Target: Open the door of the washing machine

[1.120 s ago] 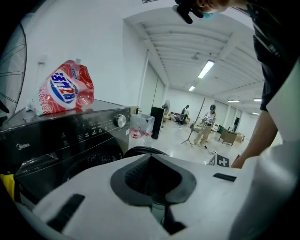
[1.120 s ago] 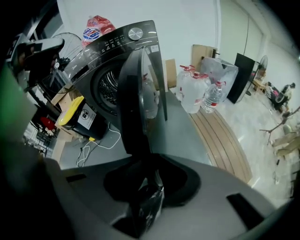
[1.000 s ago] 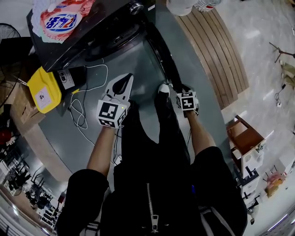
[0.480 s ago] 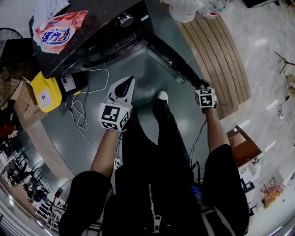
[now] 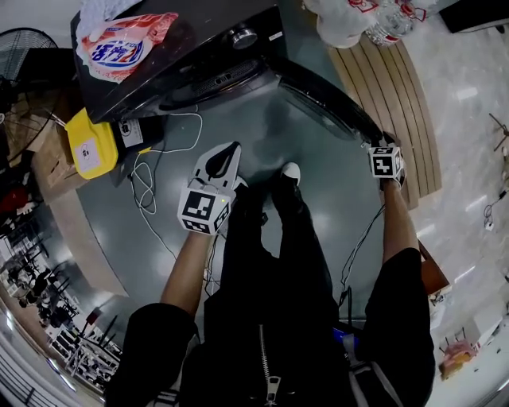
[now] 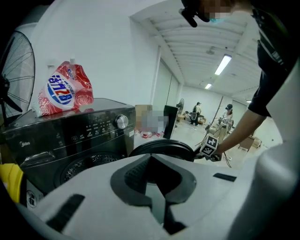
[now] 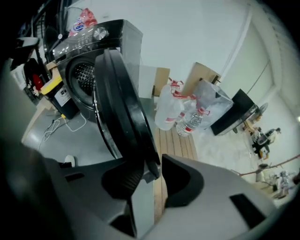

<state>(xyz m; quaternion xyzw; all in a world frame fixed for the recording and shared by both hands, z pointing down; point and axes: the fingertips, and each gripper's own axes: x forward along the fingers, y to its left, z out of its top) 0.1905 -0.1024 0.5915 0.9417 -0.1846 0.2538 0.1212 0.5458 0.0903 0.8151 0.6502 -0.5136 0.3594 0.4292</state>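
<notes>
The black washing machine point(image 5: 199, 56) stands at the top of the head view, its round door point(image 5: 326, 99) swung out to the right. My right gripper point(image 5: 383, 143) is at the door's free edge. In the right gripper view the door point(image 7: 119, 108) has its rim between the jaws of the right gripper point(image 7: 152, 176). They have just been opening: the rim lies against the left jaw, and a thin gap shows at the right one. The drum point(image 7: 84, 77) is exposed. My left gripper point(image 5: 231, 149) hangs shut and empty in front of the machine point(image 6: 89, 136), touching nothing.
A red detergent bag point(image 5: 119, 44) lies on the machine's top. A yellow container point(image 5: 91, 143) and white cables point(image 5: 151, 175) sit on the floor at the left. A wooden pallet point(image 5: 406, 95) with bagged bottles point(image 5: 358, 20) is behind the door. My shoe point(image 5: 290, 171) is on the grey floor.
My right gripper has travelled to the right with the door's edge, and the door has swung much wider open. The left gripper has hardly shifted.
</notes>
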